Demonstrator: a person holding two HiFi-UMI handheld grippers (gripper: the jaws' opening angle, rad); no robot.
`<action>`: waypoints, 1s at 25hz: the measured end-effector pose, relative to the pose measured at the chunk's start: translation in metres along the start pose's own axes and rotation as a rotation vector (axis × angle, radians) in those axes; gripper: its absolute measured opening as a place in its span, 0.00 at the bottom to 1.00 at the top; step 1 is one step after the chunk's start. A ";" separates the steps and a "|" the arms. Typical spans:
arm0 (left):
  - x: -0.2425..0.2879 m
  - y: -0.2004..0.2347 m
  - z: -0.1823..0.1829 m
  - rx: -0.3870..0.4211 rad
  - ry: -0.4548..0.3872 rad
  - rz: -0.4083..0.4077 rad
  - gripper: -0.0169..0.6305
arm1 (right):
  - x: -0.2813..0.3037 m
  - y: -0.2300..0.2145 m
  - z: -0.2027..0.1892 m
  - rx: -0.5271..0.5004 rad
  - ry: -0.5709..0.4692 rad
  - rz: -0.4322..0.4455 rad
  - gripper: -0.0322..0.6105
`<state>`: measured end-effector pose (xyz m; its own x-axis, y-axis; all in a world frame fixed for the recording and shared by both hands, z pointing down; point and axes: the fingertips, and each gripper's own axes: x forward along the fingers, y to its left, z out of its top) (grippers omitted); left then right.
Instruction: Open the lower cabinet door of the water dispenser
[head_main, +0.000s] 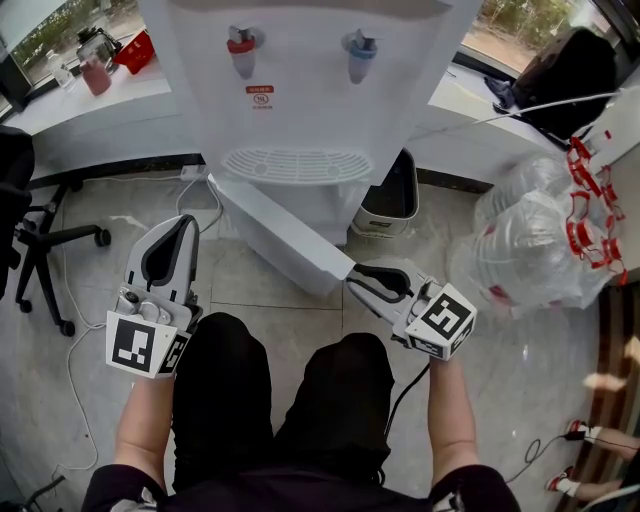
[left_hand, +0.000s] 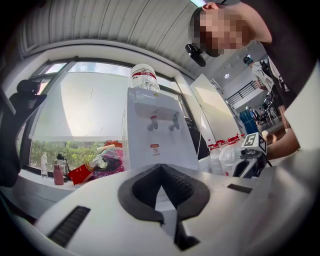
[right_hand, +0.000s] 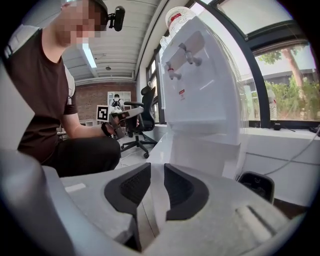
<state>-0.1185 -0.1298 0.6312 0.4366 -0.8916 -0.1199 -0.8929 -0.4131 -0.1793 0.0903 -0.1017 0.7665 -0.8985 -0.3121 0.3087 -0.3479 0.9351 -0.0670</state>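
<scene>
Careful, right gripper (head_main: 352, 280) nips the cabinet door (head_main: 283, 234) by its free edge, left gripper (head_main: 184, 222) closed empty, a sideways yank could slip it

Tiled floor (head_main: 100, 290) under water dispenser (head_main: 300, 110), bin (head_main: 390, 195)

The head camera looks steeply down from above the seated person (head_main: 270, 400) onto the floor (head_main: 90, 300) and the front of the water dispenser (head_main: 300, 90). The left gripper (head_main: 183, 225) camera sits low and faces that front almost level, a little way off. The right gripper (head_main: 355, 280) camera sits very close, sighting along the edge of the cabinet door (head_main: 285, 230). All three views share the dispenser's taps (head_main: 242, 50). Each gripper view also shows the opposite gripper.
</scene>
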 end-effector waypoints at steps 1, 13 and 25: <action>-0.001 0.001 0.000 0.001 0.000 0.004 0.04 | 0.001 0.004 0.000 -0.009 0.005 0.014 0.18; -0.012 0.007 -0.003 0.007 0.012 0.040 0.04 | 0.018 0.061 -0.005 -0.217 0.141 0.241 0.06; -0.037 0.032 -0.001 0.036 0.028 0.103 0.04 | 0.058 0.128 0.010 -0.349 0.133 0.460 0.06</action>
<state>-0.1631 -0.1104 0.6309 0.3393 -0.9339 -0.1124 -0.9280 -0.3127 -0.2026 -0.0090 -0.0015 0.7661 -0.8868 0.1413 0.4401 0.1985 0.9763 0.0865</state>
